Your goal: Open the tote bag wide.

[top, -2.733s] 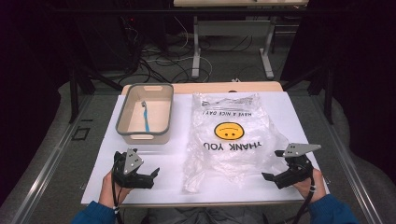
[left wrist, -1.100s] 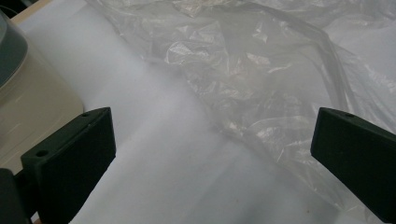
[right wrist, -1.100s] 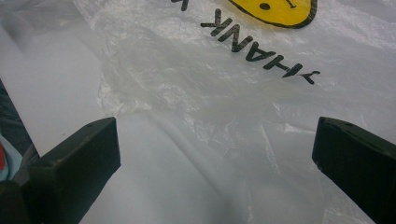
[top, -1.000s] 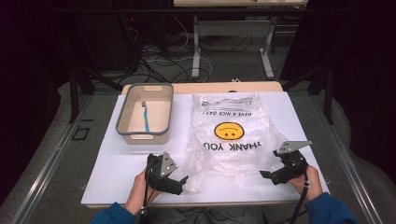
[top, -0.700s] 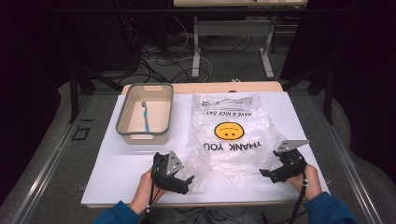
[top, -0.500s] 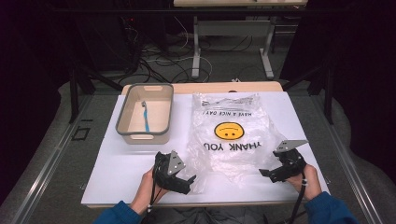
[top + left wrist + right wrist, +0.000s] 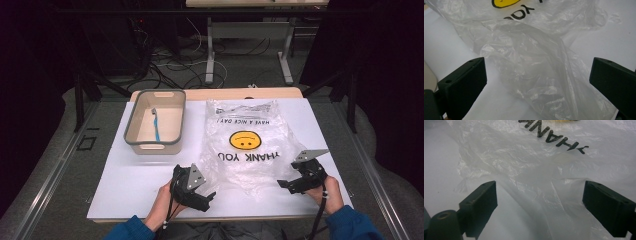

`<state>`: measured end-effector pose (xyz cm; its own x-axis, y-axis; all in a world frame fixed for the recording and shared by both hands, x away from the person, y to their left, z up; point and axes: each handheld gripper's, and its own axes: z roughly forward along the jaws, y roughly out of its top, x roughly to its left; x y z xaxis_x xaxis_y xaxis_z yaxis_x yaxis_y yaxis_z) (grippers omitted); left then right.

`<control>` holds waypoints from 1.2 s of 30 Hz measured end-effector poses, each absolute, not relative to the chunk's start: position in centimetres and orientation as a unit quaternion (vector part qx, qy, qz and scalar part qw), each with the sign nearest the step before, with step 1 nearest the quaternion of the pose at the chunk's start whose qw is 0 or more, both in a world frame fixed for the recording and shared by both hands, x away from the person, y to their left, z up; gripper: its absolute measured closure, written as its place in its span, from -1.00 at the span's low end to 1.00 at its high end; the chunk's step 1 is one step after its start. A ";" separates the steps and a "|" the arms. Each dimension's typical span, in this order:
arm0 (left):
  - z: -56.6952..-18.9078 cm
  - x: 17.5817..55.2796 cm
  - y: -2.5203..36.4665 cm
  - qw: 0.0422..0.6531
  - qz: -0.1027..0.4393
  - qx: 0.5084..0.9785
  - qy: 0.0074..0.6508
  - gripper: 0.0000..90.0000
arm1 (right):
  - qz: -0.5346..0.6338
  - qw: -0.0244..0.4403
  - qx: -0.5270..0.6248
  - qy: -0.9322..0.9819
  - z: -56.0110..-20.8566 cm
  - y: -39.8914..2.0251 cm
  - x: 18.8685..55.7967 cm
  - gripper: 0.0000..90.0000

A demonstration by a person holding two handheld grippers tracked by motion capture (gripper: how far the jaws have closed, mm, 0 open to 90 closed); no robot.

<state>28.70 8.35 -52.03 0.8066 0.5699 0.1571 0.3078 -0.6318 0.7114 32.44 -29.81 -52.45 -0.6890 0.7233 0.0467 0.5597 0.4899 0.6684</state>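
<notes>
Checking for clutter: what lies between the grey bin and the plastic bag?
Nothing: in the high view, bare white table separates the grey bin from the plastic bag.

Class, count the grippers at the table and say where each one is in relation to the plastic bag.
2. The left gripper is at the near left corner of the plastic bag; the right gripper is at its near right corner. Both have jaws spread over crumpled plastic.

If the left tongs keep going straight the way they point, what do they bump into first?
Most likely the bag. Its crinkled near edge lies right ahead of the left tongs, between the open jaws. How close it is can't be told for sure.
</notes>
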 end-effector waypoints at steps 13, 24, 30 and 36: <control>-53.0 29.5 7.8 0.338 0.159 0.892 0.254 -0.21 | 0.316 0.121 0.383 0.860 -53.1 -29.3 32.7 -0.39; -53.4 29.5 8.0 0.350 0.156 0.889 0.252 0.36 | 0.302 0.116 0.380 0.867 -53.3 -29.1 32.6 -0.06; -53.6 29.7 8.2 0.344 0.146 0.893 0.250 0.55 | 0.291 0.123 0.374 0.872 -53.4 -29.0 32.6 0.25; -53.9 29.8 8.3 0.347 0.155 0.889 0.256 0.70 | 0.293 0.115 0.380 0.870 -53.5 -28.9 32.5 0.56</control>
<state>29.80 8.32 -53.88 0.8214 0.5619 0.0976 0.3474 -0.6287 0.6957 32.47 -28.92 -53.45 -0.6840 0.7291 0.0220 0.5938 0.5391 0.5974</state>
